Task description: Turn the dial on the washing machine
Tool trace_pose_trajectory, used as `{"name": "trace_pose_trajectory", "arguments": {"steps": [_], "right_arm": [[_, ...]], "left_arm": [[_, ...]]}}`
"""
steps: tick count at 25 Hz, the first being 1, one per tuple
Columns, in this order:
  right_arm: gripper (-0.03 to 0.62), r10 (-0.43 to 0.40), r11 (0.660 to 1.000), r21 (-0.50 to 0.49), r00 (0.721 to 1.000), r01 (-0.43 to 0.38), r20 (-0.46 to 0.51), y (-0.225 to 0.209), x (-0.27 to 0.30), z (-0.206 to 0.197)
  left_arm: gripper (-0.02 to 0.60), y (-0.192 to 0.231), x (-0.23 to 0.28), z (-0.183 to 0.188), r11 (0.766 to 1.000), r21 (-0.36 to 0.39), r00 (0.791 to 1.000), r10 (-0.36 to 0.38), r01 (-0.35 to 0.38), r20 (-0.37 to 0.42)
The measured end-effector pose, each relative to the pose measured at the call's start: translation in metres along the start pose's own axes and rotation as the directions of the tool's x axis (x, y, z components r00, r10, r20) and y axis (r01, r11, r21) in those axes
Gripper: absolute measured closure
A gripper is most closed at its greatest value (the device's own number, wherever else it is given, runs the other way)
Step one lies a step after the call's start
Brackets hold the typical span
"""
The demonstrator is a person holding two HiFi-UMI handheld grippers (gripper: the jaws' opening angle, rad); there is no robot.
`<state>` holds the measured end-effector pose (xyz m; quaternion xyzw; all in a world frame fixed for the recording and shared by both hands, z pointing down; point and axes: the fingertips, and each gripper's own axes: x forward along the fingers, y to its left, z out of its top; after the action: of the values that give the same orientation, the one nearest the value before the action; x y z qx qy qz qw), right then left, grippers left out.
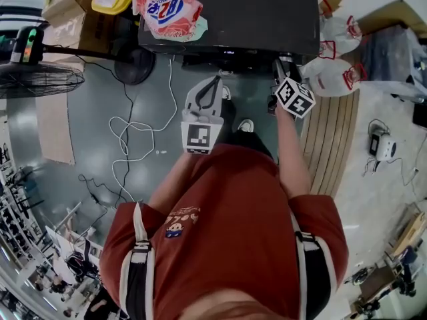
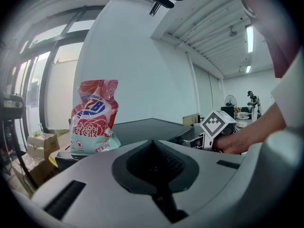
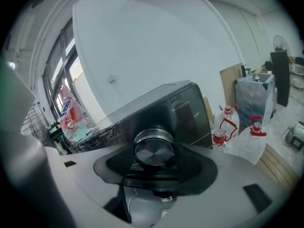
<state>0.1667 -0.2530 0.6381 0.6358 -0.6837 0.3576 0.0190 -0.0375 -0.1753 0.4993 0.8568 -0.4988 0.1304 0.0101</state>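
Observation:
The dark washing machine [image 1: 233, 12] stands in front of me, a red and white detergent bag [image 1: 167, 7] on its top. In the right gripper view its round silver dial [image 3: 153, 148] juts from the sloped front panel [image 3: 183, 113]. My right gripper [image 3: 154, 163] is shut on the dial, a dark pad against each side of it. In the head view the right gripper [image 1: 283, 67] reaches to the machine's front edge. My left gripper [image 1: 215, 82] hangs lower and to the left, away from the panel, shut and holding nothing. The bag [image 2: 92, 115] also shows in the left gripper view.
Clear water jugs with red handles [image 1: 330, 75] stand right of the machine beside a wooden pallet [image 1: 330, 145]. A standing fan [image 1: 37, 79], cardboard boxes [image 1: 73, 5] and a loose white cable [image 1: 133, 139] lie on the floor at left. My feet [image 1: 245, 125] are near the machine.

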Motion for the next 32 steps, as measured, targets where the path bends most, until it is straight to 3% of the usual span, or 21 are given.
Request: {"name": "trace_pose_trajectory", "arguments": {"steps": [7, 14, 32], "right_arm": [[0.321, -0.076, 0.985, -0.154, 0.997, 0.078, 0.015, 0.0027, -0.0006, 0.0018], [0.321, -0.143, 0.943, -0.3, 0.989, 0.147, 0.036, 0.0076, -0.0024, 0.0027], [0.321, -0.179, 0.913, -0.365, 0.983, 0.184, 0.05, 0.0075, -0.0005, 0.0013]], "left_arm": [[0.571, 0.0012, -0.0033, -0.002, 1.0, -0.007, 1.0, 0.013, -0.013, 0.002], [0.571, 0.0, -0.0084, -0.0032, 1.0, -0.008, 1.0, 0.018, -0.018, 0.004], [0.571, -0.0036, -0.0074, -0.0077, 1.0, -0.007, 1.0, 0.015, -0.015, -0.003]]}}
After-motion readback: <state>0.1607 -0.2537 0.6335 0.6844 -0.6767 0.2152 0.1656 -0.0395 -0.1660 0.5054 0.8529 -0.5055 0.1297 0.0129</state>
